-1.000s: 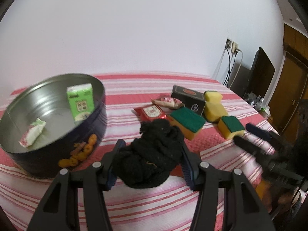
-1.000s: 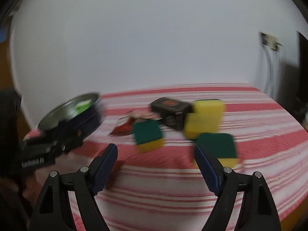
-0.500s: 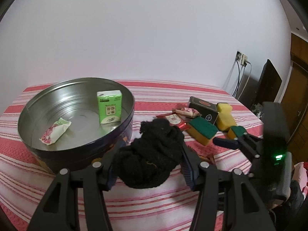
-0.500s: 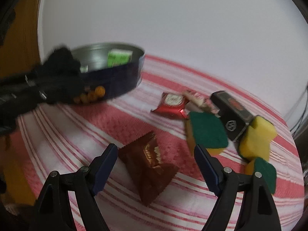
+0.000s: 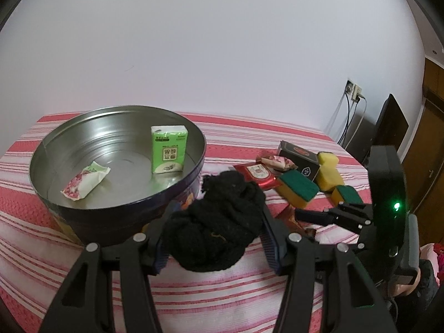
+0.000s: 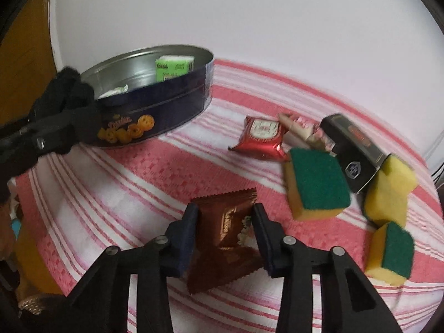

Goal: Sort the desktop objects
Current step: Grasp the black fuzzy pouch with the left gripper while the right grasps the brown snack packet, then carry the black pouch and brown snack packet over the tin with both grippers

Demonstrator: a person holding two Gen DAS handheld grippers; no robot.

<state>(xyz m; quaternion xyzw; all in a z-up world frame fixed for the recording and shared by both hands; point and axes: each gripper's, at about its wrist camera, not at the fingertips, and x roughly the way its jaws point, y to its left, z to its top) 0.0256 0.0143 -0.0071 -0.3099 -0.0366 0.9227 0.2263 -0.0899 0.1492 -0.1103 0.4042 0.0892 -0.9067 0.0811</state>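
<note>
Right wrist view, lower centre: right gripper [image 6: 224, 216] jaws closing around the brown snack packet [image 6: 222, 238]; slick foil could squirt free. Left gripper [image 5: 213, 236] pinches the black knitted cloth [image 5: 219, 219].

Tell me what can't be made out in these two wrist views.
- Brown snack packet: its print is motion-blurred in the right wrist view. In the left wrist view the black knitted bundle and the left gripper hide most of it.
- Round cookie tin: the bundle covers its side picture there.
- Black box: lettering blurred, too small.
</note>
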